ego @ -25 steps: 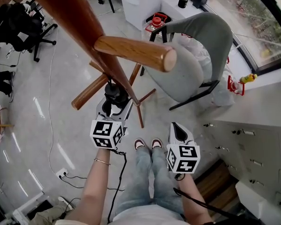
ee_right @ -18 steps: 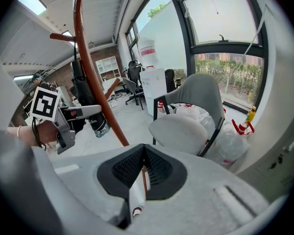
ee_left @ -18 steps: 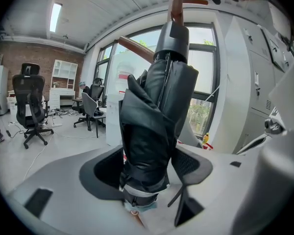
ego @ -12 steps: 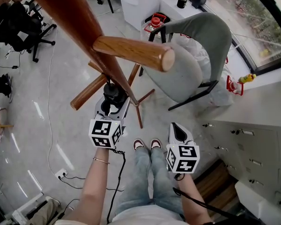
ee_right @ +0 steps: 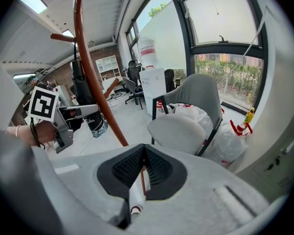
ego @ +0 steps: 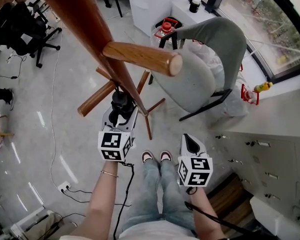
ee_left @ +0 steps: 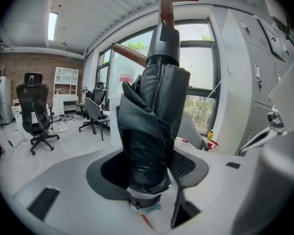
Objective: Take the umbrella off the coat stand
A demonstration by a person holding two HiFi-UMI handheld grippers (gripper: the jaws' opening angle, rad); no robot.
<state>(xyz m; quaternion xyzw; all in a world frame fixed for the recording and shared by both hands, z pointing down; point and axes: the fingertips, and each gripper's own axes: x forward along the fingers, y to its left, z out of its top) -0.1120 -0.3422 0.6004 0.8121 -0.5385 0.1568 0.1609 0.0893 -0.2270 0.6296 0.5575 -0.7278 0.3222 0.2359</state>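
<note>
Left gripper (ego: 121, 115) clamping the umbrella (ee_left: 154, 121) on the coat stand (ego: 85, 24)
Its jaws had just been closing, ready for my lift — right gripper (ego: 189, 140) idle, jaws together.

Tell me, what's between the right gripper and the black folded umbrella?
The reddish-brown wooden coat-stand pole, between right gripper and black folded umbrella; the right gripper view shows it.

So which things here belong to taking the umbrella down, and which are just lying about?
Part of the job: umbrella, coat stand.
Just lying about: grey armchair, black office chair, plastic bag, yellow bottle.
</note>
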